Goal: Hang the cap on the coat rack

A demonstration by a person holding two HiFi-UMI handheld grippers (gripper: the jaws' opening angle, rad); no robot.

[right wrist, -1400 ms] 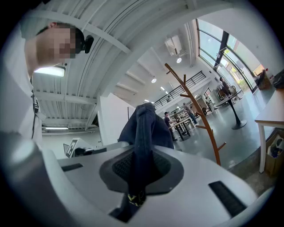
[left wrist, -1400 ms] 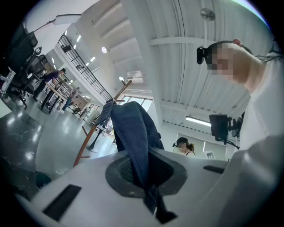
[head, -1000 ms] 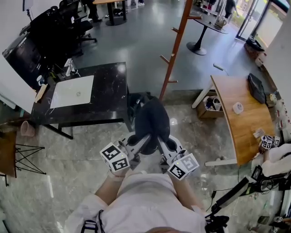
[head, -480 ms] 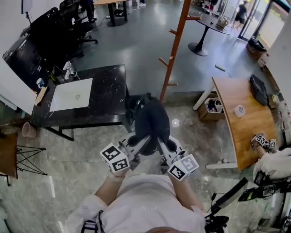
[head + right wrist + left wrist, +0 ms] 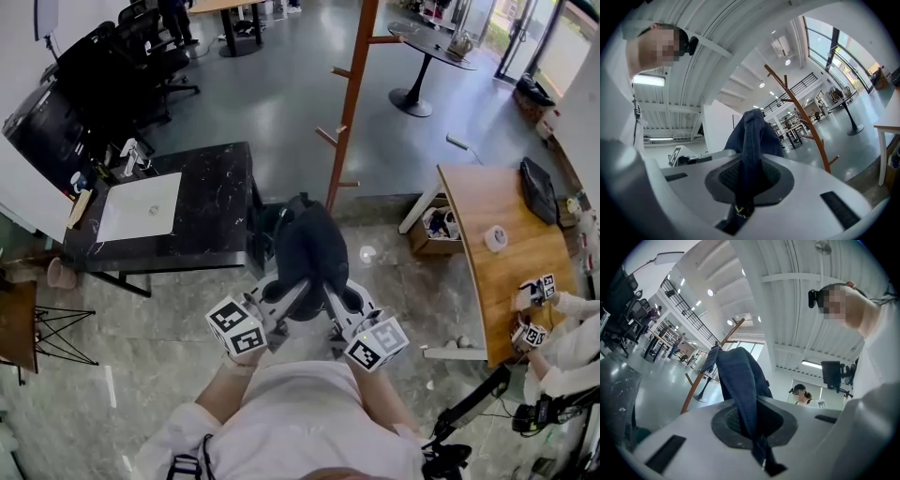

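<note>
**Cap carried two-handed, rack ahead**

The dark cap (image 5: pixel 309 248) hangs in the air in front of the person, pinched from both sides; the left claw (image 5: pixel 298 286) is clenched on a fold of its fabric, and the right claw (image 5: pixel 330 292) is clenched on another fold, with a strap end trailing below the pads in the right gripper view. The crown stands up above both claws, slack and creased, over the pale stone floor (image 5: pixel 169 366).

The coat rack (image 5: pixel 349 103) stands beyond the cap, a slanted orange-brown pole with short pegs; cap and rack are apart, so the hanging is not yet done. The black desk (image 5: pixel 211 202) lies to the left of the cap, the wooden desk (image 5: pixel 478 225) to the right.

Risks, as I judge them: the fabric is gripped only at thin folds, so a snag on a lower peg could pull it from one claw; the cap is bunched shut between the claws, so a peg might find no opening unless they part it; the pegs are short and angled, so a cap let go too shallowly could slide off; the black desk's corner sits close on the left of the path.

Both claws reach forward from the chest, roughly level, converging at the cap; their marker cubes (image 5: pixel 236 326) sit side by side near the body.
</note>
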